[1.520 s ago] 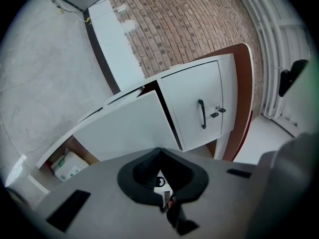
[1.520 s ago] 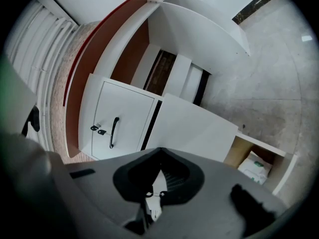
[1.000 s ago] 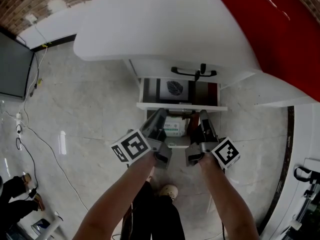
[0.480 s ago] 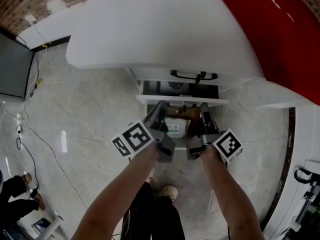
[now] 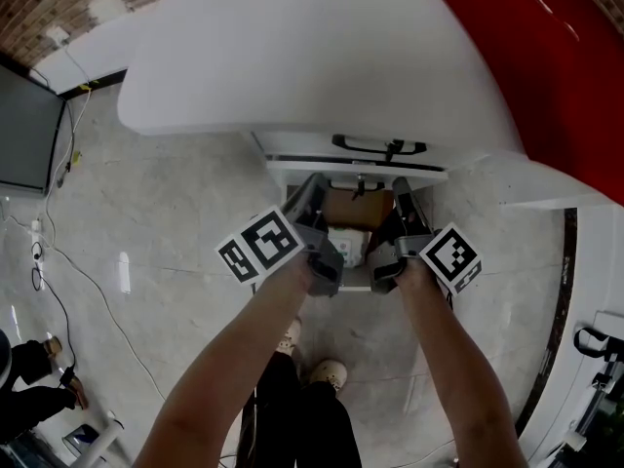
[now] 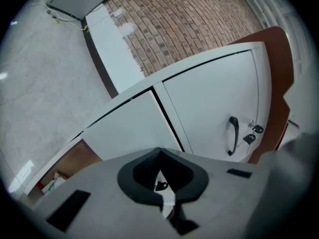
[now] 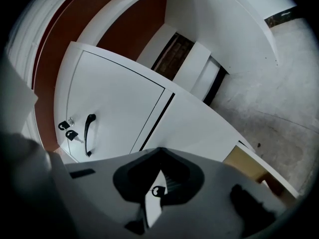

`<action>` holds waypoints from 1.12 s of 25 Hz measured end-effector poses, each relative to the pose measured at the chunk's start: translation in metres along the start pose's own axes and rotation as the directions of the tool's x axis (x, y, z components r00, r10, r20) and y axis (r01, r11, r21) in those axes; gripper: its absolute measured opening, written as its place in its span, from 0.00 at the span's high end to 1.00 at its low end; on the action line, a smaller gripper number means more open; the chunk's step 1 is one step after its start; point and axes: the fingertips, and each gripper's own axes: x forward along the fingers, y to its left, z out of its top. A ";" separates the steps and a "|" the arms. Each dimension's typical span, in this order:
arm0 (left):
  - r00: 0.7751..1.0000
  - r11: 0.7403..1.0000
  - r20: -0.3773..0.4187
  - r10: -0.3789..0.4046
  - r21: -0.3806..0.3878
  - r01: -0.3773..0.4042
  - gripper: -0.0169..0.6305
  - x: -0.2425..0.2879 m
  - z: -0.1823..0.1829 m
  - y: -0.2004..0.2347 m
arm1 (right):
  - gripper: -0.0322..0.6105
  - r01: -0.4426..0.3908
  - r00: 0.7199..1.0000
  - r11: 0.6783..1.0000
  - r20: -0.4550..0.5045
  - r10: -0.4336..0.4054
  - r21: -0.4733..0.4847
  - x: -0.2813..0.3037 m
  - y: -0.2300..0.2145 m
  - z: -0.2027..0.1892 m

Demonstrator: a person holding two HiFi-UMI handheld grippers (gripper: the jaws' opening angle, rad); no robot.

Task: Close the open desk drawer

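Nearest: left gripper (image 5: 314, 187) and right gripper (image 5: 402, 189), side by side, both aimed at the cabinet under the desk (image 5: 322, 57).

Left gripper view: jaws pressed together at the tips, nothing between them. Right gripper view: same, jaws tip to tip and empty. Both sets of tips face the white front of the drawer (image 5: 356, 173). They are at it or just short of it; contact cannot be confirmed.

Between and below the grippers: a lower compartment (image 5: 357, 209) stands out from the cabinet. It has a brown inside, with a white-and-green box (image 5: 345, 247) lying in it.

Beyond: the drawer front sits almost flush with the cabinet face. Only a thin dark line shows above it in the head view.

Farther: black handle (image 5: 376, 146) on the panel above, keys (image 6: 251, 133) hanging beside it.

Judgement: the push looks nearly complete, with only the last bit of travel left to seat the front. The lower compartment reads as open. If it also counts, it is not yet dealt with.
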 end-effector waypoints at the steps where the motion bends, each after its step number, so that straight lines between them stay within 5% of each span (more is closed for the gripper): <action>1: 1.000 1.000 -0.003 0.002 0.005 -0.002 0.96 0.003 0.002 0.000 | 0.94 0.002 1.000 1.000 -0.007 -0.002 0.001 0.003 0.000 0.002; 16: 0.999 1.000 -0.053 -0.002 -0.009 0.002 0.96 0.016 0.011 -0.001 | 0.94 -0.015 0.999 0.998 -0.048 0.018 0.054 0.016 0.005 0.008; 22: 0.980 0.986 -0.197 0.006 0.167 0.028 0.96 0.001 -0.017 -0.003 | 0.94 -0.090 0.987 0.992 -0.139 0.077 -0.088 0.005 0.024 -0.011; 28: 0.965 0.966 -0.259 -0.028 0.242 0.092 0.96 -0.037 -0.056 -0.020 | 0.94 -0.110 0.984 0.993 -0.143 0.101 -0.052 -0.036 0.032 -0.030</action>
